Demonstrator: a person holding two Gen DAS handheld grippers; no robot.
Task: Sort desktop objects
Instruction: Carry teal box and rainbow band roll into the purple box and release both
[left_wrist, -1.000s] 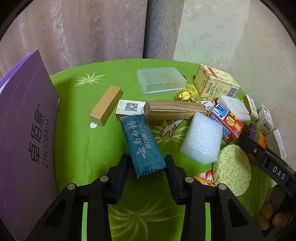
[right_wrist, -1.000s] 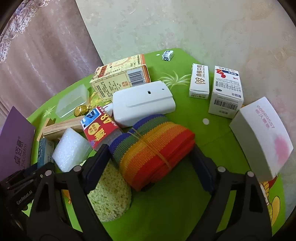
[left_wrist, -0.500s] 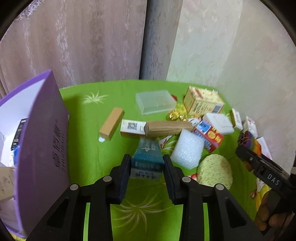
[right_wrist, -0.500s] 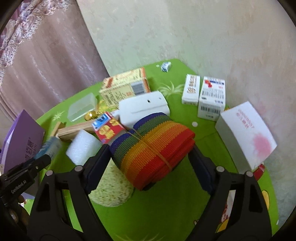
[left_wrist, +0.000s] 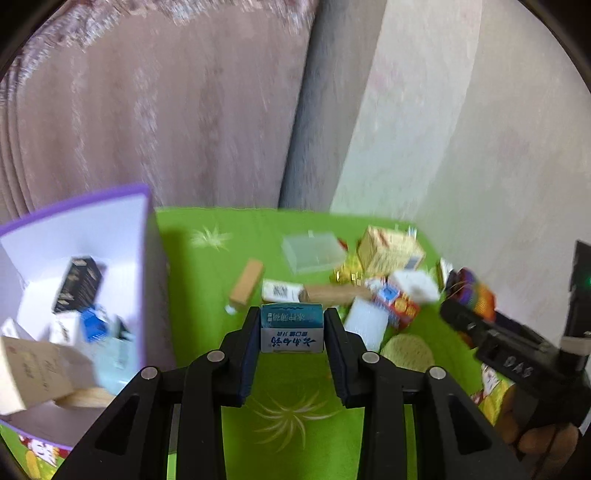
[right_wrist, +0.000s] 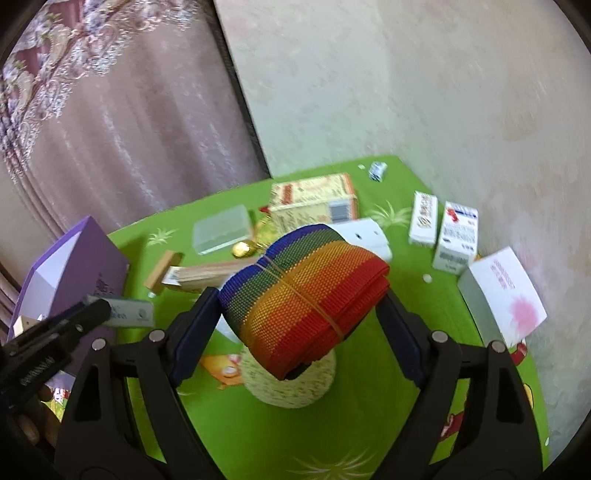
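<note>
Green worktop (left_wrist: 295, 435) is dropping away since a second ago: I'm lifting my left gripper (left_wrist: 291, 332), clamped on the teal box (left_wrist: 291, 326), while my right gripper (right_wrist: 295, 306) is pinching the rainbow strap roll (right_wrist: 306, 291) clear of the clutter

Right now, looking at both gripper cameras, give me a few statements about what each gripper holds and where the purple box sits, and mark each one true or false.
1. The left gripper is clamped on a teal box. True.
2. The right gripper holds a yellow sponge. False: it grips the rainbow strap roll; the sponge lies on the table below.
3. The purple box is empty. False: several small boxes lie inside.
4. The clear plastic case rests on the green tablecloth. True.
</note>
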